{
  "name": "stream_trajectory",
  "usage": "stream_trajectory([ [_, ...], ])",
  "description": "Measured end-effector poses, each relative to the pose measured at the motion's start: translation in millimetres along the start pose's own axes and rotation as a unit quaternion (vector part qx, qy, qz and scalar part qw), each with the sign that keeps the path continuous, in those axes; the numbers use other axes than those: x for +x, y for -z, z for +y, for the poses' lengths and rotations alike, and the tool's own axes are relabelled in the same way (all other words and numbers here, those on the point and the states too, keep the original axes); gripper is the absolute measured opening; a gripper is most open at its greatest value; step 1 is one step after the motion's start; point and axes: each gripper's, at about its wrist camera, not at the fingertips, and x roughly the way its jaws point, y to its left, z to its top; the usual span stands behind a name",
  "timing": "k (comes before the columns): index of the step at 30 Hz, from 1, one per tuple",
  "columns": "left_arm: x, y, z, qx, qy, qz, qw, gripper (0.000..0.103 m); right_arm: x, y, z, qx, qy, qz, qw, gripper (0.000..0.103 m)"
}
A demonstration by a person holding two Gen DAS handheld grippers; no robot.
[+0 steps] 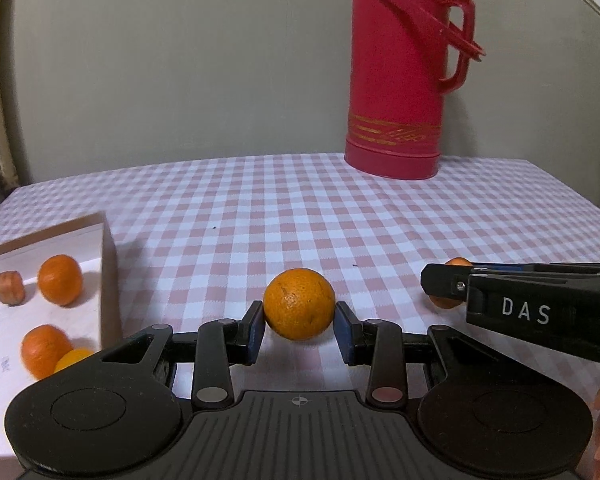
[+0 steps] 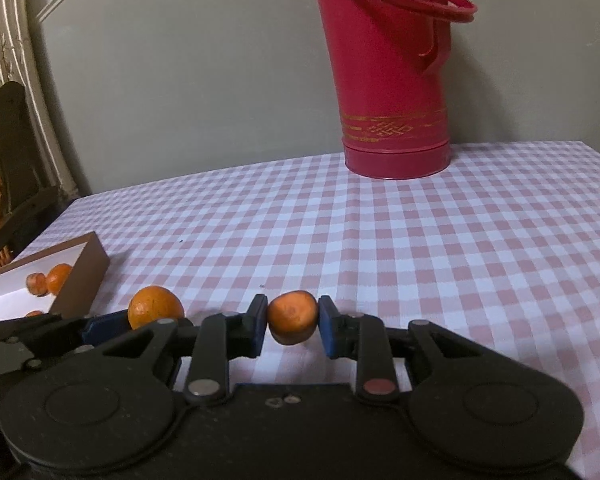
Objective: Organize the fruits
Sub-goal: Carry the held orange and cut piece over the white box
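Left wrist view: the left tongs point(image 1: 300, 330) are clamped on a round orange point(image 1: 299, 304), held clear of the checked desk point(image 1: 340, 216). The open cardboard box point(image 1: 109, 276), already holding several oranges, sits just to the left, so these tongs are the nearer pair to it. The right tongs point(image 1: 444, 286) reach in from the right.

Right wrist view: the right tongs point(image 2: 293, 326) are clamped on a smaller, duller citrus fruit point(image 2: 292, 317). The box point(image 2: 82, 276) lies well to the left, beyond the left pair's orange point(image 2: 155, 306). A red thermos point(image 2: 388, 80) stands behind.
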Motion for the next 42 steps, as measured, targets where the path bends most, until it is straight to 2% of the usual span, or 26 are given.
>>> stream_trajectory([
  [21,-60.2,19.7,14.1,0.012,-0.006,-0.036,0.9993,0.037,-53.4,24.0,28.5,-0.020,-0.022,-0.020,0.999,0.018],
  [42,-106.2,28.4,70.9,-0.035,-0.041,-0.068,0.9963,0.037,-57.2,23.9,96.7,-0.062,-0.084,-0.039,0.994,0.018],
])
